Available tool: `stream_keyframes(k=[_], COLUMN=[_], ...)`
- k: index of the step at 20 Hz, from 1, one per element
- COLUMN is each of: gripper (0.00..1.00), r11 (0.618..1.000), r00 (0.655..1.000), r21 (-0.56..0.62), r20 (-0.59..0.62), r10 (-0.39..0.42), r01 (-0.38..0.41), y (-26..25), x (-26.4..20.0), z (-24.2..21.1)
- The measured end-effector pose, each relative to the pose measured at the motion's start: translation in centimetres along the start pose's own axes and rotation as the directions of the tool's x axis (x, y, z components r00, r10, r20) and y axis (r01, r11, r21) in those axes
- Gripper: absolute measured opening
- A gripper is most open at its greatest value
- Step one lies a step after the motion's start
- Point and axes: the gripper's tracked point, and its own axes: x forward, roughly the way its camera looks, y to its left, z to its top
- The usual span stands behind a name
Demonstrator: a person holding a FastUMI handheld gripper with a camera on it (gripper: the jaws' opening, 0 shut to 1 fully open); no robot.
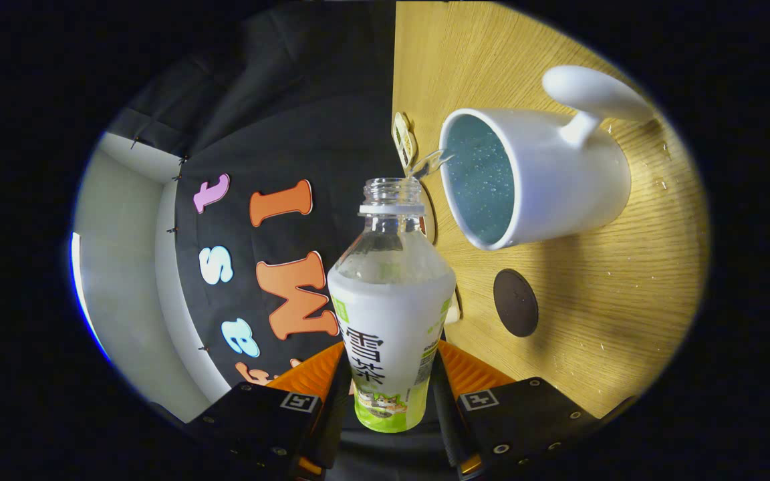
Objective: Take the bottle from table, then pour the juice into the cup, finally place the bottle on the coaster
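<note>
Wood-grain surface: the table (599,321) was of pale oak-pattern material, and appeared rolled on its side in the gripper view.
Landmark: a white cup (545,180) with a large handle stood on that table; its inner wall was blue-green and speckled with droplets.
Bottle: a clear plastic bottle (390,294) with a white and green label sleeve was uncapped, its open neck just beside the cup's rim, on the side away from the handle.
Liquid: a thin clear stream (428,164) ran from the bottle mouth across to the cup's rim; whether liquid had pooled in the cup could not be determined.
Gripper: the gripper (390,394) was clamped on the lower body of the bottle, one finger pressing on each side of the label.
Coaster: a dark round coaster (515,302) lay flat on the table near the cup, bare, nearer the fingers than the cup's mouth was.
Other item: a small pale tag-like object (404,139) lay at the table edge just beside the cup's rim; its nature could not be told.
Table condition: scattered small droplets were visible on the wood around the cup's base.
</note>
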Motion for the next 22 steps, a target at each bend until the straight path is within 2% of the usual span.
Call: stream_keyframes(k=[15,22], gripper=[0.62,0.62], r11=[0.996,0.990], r00=[1.000,1.000], r21=[0.087,0.141], r20=[0.002,0.005], r10=[-0.001,0.027], r01=[0.000,-0.027], y=[0.6,1.6], x=[0.6,0.4], z=[0.2,0.7])
